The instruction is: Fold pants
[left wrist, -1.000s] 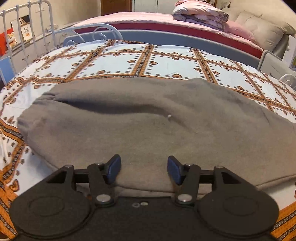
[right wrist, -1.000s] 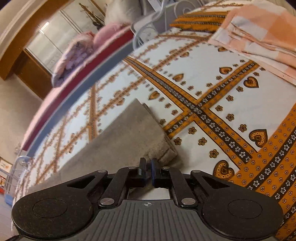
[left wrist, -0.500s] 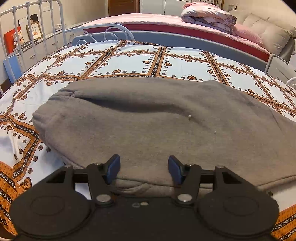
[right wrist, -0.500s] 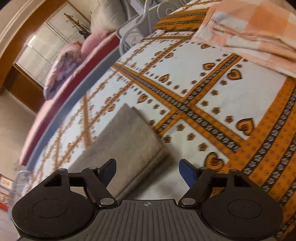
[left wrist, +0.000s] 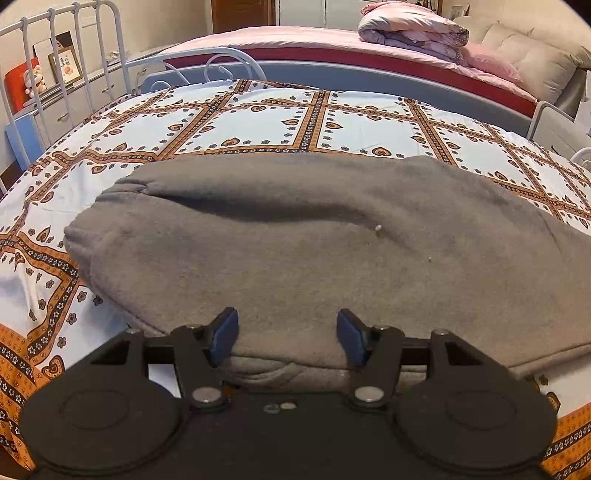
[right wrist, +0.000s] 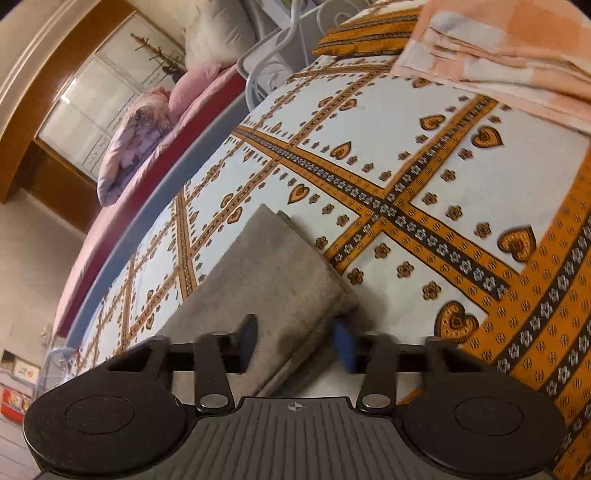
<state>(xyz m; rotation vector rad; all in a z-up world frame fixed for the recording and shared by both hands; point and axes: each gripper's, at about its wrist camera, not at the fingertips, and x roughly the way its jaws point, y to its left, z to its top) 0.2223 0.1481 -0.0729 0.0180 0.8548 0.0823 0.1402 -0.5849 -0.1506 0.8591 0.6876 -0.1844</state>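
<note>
Pants (left wrist: 295, 240): grey, flat on bedsheet (left wrist: 229, 122), halved lengthwise. Left gripper (left wrist: 284, 338): released, straddling near edge. Right gripper (right wrist: 295, 341): jaws just closing around cuff end, not yet pinching. Next fold likely.

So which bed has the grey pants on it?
The near bed, with the white-and-orange heart-patterned sheet; the grey pants lie across it. The far bed has a pink cover and holds a rolled quilt instead.
</note>
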